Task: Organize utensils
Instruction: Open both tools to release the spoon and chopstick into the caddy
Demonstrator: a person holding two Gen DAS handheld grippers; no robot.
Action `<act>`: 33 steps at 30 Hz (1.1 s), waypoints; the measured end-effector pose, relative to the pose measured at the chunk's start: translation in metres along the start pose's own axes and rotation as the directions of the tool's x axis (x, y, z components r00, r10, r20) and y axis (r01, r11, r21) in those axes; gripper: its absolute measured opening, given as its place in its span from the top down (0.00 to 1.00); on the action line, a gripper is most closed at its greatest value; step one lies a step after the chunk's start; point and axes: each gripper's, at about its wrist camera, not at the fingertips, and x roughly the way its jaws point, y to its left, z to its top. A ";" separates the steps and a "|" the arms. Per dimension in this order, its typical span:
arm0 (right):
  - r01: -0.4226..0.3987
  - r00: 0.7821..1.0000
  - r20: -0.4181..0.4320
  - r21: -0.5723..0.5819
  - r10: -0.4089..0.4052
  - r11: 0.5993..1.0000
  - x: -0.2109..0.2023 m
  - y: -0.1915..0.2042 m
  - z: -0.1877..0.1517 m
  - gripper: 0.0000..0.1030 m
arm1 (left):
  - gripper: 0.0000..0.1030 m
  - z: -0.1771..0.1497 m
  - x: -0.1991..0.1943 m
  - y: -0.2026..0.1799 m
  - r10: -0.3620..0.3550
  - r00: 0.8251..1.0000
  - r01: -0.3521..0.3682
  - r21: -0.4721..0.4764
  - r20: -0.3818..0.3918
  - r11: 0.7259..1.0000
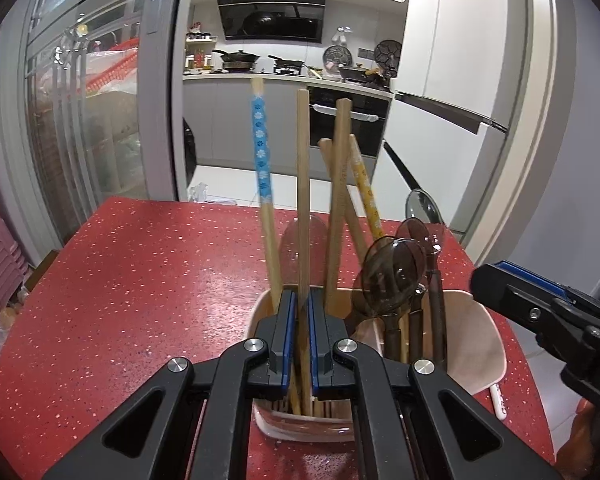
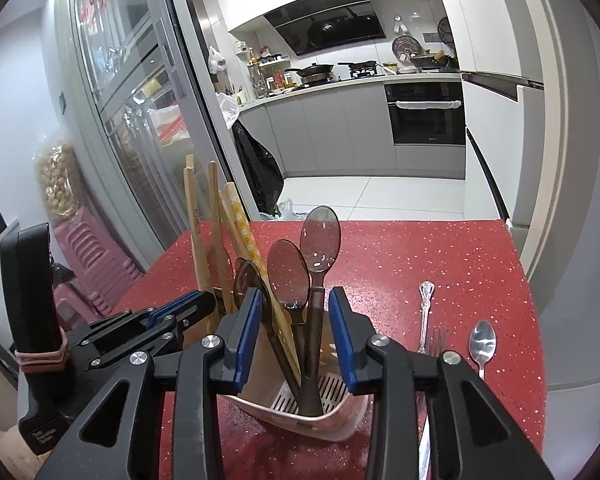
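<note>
table: red speckled tabletop (image 1: pixel 140 280), with a kitchen behind it.
holder: pale pink plastic utensil holder (image 1: pixel 476 344) stands on the table, just in front of both grippers; its slotted base shows in the right wrist view.
contents: plain wooden chopsticks (image 1: pixel 340 184), one blue-flowered chopstick (image 1: pixel 260 148), one yellow-flowered chopstick (image 1: pixel 366 196) and brown translucent plastic spoons (image 2: pixel 289 276), all standing upright or leaning in the holder.
loose cutlery: ornate silver handle (image 2: pixel 425 312), a fork beside it and a small silver teaspoon (image 2: pixel 482 344) lie on the table to the right of the holder, not yet put away.
left gripper (image 1: pixel 303 300): nearly pressed together, pinching a tall plain wooden chopstick (image 1: pixel 302 200) above the holder.
right gripper (image 2: pixel 294 300): spread wide, holding nothing, straddling the spoon handles.
risk: letting go of the chopstick while it is tilted could send it outside the rim; either gripper nudging the light holder could tip it.
</note>
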 end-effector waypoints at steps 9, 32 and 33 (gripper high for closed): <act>0.013 1.000 -0.007 0.018 -0.013 1.000 -0.002 -0.003 -0.001 0.62 | 0.70 0.002 -0.005 0.006 0.025 1.000 -0.025 -0.004 0.015 1.000; 0.084 0.995 -0.049 0.056 -0.082 0.995 -0.012 -0.009 0.002 0.61 | 0.69 0.004 -0.021 0.017 0.017 0.999 -0.017 -0.001 0.040 1.000; 0.085 0.995 -0.048 0.057 -0.082 0.995 -0.012 -0.009 0.002 0.61 | 0.69 0.004 -0.021 0.018 0.017 0.999 -0.016 -0.004 0.039 1.000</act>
